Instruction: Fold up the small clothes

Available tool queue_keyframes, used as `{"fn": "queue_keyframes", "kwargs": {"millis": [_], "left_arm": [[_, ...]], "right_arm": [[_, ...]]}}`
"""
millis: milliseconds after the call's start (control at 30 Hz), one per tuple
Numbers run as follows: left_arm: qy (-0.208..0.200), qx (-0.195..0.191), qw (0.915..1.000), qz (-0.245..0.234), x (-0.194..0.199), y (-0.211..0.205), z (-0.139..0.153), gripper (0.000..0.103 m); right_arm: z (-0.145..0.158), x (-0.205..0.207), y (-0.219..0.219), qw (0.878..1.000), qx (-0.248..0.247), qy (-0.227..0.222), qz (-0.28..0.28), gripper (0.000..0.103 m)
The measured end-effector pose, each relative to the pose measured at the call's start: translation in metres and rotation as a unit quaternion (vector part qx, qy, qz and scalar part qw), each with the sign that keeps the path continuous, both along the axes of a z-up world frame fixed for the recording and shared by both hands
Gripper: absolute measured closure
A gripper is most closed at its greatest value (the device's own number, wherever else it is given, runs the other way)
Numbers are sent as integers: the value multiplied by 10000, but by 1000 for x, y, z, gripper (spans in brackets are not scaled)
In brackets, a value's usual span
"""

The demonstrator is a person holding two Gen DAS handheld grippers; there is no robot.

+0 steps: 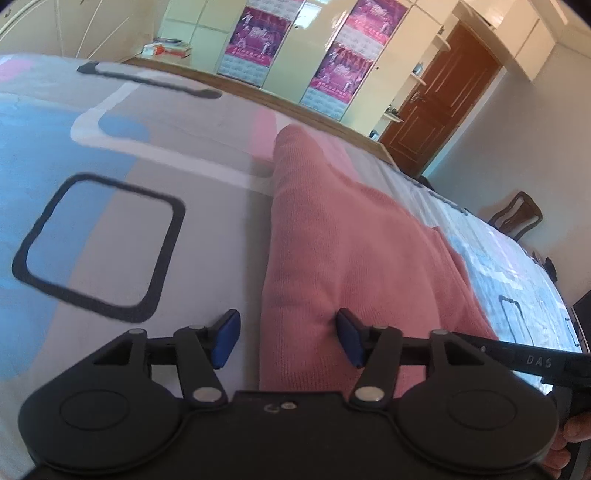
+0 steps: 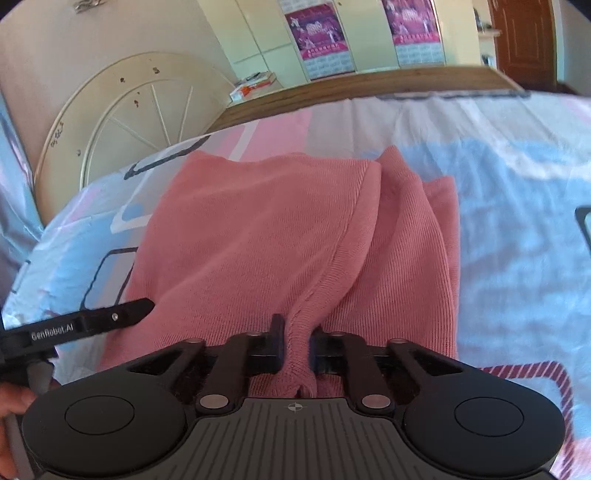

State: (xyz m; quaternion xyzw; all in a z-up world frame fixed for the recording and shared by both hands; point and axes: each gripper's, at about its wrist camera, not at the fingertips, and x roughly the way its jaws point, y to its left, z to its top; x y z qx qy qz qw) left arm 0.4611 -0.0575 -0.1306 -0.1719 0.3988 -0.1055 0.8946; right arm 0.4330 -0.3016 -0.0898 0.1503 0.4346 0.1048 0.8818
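Note:
A pink knitted garment (image 1: 332, 236) lies partly folded on the patterned bedsheet (image 1: 110, 221). My left gripper (image 1: 288, 339) stands open astride the garment's near left edge: its left blue pad (image 1: 227, 338) is over the sheet and its right pad (image 1: 349, 341) rests on the knit. In the right wrist view the garment (image 2: 258, 229) fills the middle. My right gripper (image 2: 297, 343) is shut on a bunched ridge of its near hem. The left gripper's black finger (image 2: 92, 321) reaches in from the left, at the garment's left edge.
The bed's wooden end board (image 2: 351, 86) runs across the back, with cream wardrobes and pink posters (image 1: 255, 33) behind it. A brown door (image 1: 436, 99) and a wooden chair (image 1: 517, 218) stand to the right. A round cream panel (image 2: 129, 118) leans at the left.

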Motion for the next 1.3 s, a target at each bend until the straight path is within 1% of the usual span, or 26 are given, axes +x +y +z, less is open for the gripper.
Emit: {"fn": "queue_keyframes", "kwargs": {"millis": [33,67,133,233,267,300,333,367,400,433,500,533,567,600,633,700,767,800,867,900,967,1033,1100,1167,1267,1300], "left_arm": [[-120,15,9999,-50,-3,-2,5,62],[-206,91,9997,-88,-4,-4,11,64],[-328,232,9990,-191,-3,-12,20,64],[-391,270,9976,-499,-1,-28,29,61],[-385,460,9961,-642,0,-38,30,59],[-330,779,9934,-773,1,-49,28,59],[-290,987,9909,-871,3,-58,24,58],[-265,1027,9904,-882,4,-62,20,58],[-249,1026,9907,-856,6,-63,19,58],[-220,995,9910,-863,8,-61,20,58],[-297,904,9921,-823,7,-54,29,62],[-471,872,9920,-782,7,-47,35,63],[-558,868,9916,-773,9,-44,40,63],[-605,847,9914,-790,15,-42,42,63],[-603,827,9914,-821,22,-41,43,63],[-518,782,9914,-910,41,-44,39,63],[-433,801,9910,-977,61,-51,31,63],[-417,814,9905,-1026,67,-53,27,63],[-320,898,9895,-1082,82,-60,19,62],[-252,1000,9882,-1133,87,-64,16,61],[-274,1251,9842,-1222,92,-72,13,61],[-288,1504,9796,-1301,92,-81,14,62],[-330,1566,9783,-1313,84,-81,19,62],[-551,1476,9782,-1356,62,-73,31,65],[-646,1464,9773,-1391,30,-66,32,71],[-678,1462,9769,-1407,18,-64,31,71]], "right_arm": [[4,-3,2,9999,-90,-108,0,95],[10,-8,1,9996,-138,-262,-24,95],[26,-20,-1,9982,-207,-556,-107,95],[47,-44,-13,9948,-413,-881,-285,96],[48,-51,-18,9944,-445,-881,-365,96],[43,-55,-25,9949,-407,-799,-463,96],[31,-54,-30,9960,-382,-615,-517,96],[17,-49,-33,9972,-346,-371,-542,95],[2,-44,-34,9983,-228,-138,-513,95],[-6,-42,-34,9986,-152,-58,-494,95],[-1,-43,-36,9977,-79,-172,-647,88],[5,-45,-40,9969,-33,-280,-741,76],[11,-46,-45,9953,-29,-465,-845,68],[14,-44,-51,9940,0,-612,-912,68],[15,-37,-57,9932,58,-612,-989,68],[12,-17,-70,9919,175,-511,-1152,68],[7,9,-77,9922,180,-421,-1160,68],[5,21,-81,9931,160,-318,-1114,68],[2,42,-82,9949,-57,-245,-973,99],[-2,53,-81,9956,-217,-114,-903,99],[-13,64,-82,9961,-371,-42,-801,100],[-16,65,-86,9957,-447,-50,-808,100],[-11,59,-83,9949,-568,-52,-827,99],[3,41,-77,9941,-626,-215,-858,99],[22,-1,-60,9954,-678,-565,-372,99],[26,-16,-53,9959,-650,-614,-145,99]]}}
